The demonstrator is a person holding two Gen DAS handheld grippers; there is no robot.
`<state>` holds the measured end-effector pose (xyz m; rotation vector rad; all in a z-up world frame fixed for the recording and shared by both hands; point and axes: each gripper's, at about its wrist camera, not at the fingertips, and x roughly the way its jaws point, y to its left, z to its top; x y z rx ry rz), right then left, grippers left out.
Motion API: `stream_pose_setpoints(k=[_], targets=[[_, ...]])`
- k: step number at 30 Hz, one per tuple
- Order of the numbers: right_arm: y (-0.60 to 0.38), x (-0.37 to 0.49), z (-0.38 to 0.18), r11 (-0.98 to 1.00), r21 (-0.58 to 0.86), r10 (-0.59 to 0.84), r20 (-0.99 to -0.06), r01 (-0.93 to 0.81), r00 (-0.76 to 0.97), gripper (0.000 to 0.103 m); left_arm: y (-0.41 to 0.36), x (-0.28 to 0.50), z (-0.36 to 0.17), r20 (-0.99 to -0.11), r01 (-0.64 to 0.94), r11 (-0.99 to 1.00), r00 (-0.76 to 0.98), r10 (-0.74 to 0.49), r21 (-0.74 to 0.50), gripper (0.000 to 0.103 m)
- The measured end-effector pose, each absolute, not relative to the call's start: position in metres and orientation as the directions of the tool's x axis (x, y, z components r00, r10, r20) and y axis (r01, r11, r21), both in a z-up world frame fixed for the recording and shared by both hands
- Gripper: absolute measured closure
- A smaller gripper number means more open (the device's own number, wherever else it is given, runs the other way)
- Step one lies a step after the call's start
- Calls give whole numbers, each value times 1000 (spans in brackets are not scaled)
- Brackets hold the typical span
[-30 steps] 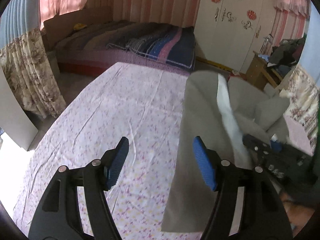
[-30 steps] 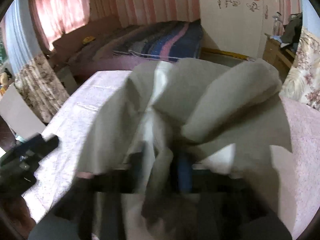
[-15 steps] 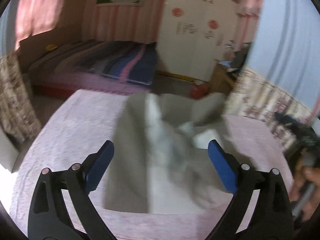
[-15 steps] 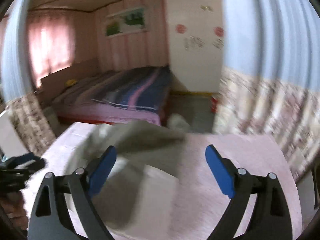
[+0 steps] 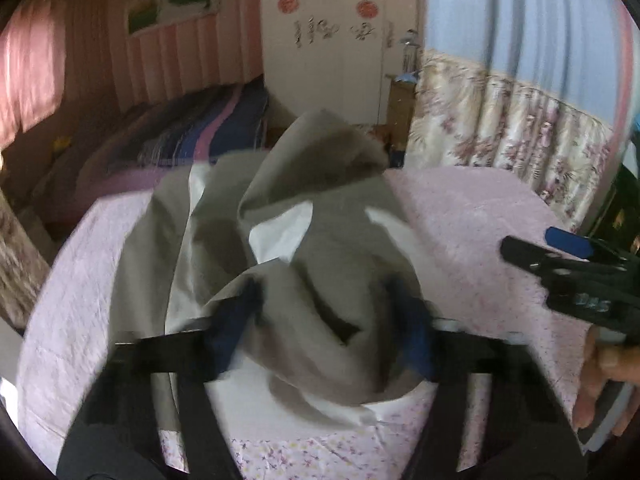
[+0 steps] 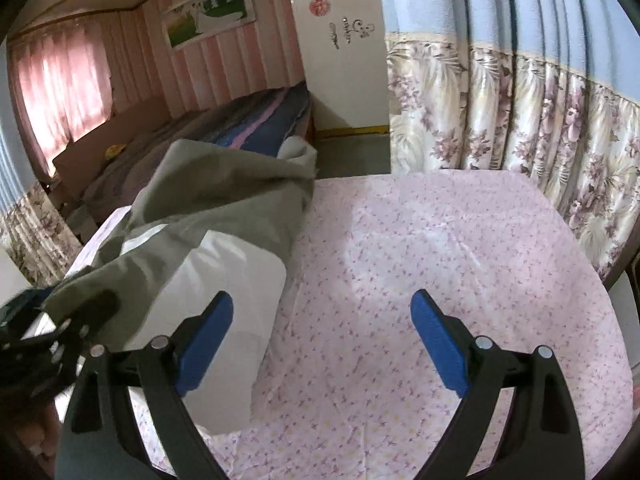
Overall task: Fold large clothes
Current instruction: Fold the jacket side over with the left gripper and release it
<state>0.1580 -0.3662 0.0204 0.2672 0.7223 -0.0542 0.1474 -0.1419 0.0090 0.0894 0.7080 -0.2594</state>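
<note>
A large grey garment with white panels lies crumpled on the pink floral-sheeted table. My left gripper is open, its blue pads wide apart, with a bunched fold of the garment between them; the image is blurred. In the right wrist view the garment lies on the left half of the table. My right gripper is open and empty above the bare sheet, right of the garment. It also shows in the left wrist view at the right edge.
A bed with a striped blanket stands behind the table. A white wardrobe is at the back. Floral curtains hang close along the table's right side. The left gripper shows at the left edge of the right wrist view.
My right gripper let go of the garment, opened and moved right over the bare sheet. My left gripper swung right and down onto the garment, which dropped into a crumpled heap.
</note>
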Motion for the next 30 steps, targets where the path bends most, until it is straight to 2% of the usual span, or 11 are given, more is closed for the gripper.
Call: stream_pose_setpoints(k=[1, 3, 8, 13, 19, 22, 25, 28, 30], targets=[[-363, 159, 22, 966, 220, 46, -661, 135, 749, 12, -136, 149, 5, -653, 259, 966, 730, -200, -7, 71], [-358, 165, 19, 967, 221, 58, -669, 124, 741, 12, -123, 150, 1, -652, 269, 963, 729, -209, -9, 88], [-342, 176, 25, 973, 220, 91, -652, 73, 753, 12, -85, 142, 19, -611, 256, 966, 762, -213, -18, 94], [-309, 186, 37, 978, 208, 143, -630, -12, 763, 12, -39, 134, 44, -548, 183, 982, 826, -131, 42, 94], [-252, 196, 23, 960, 222, 276, -615, -174, 739, 12, 12, 137, -7, -628, 100, 995, 776, -64, 21, 92], [-227, 201, -1, 956, 195, 292, -649, -217, 703, 12, 24, 132, -32, -642, 78, 997, 765, -49, 16, 90], [-220, 200, -21, 960, 162, 279, -653, -230, 705, 10, 30, 130, -47, -640, 82, 996, 767, -39, 38, 85], [-219, 201, -31, 959, 177, 281, -668, -220, 689, 10, 35, 128, -53, -628, 85, 996, 775, -66, 0, 82], [-219, 201, -26, 963, 164, 268, -664, -213, 698, 9, 39, 124, -49, -617, 78, 997, 784, -67, -9, 72]])
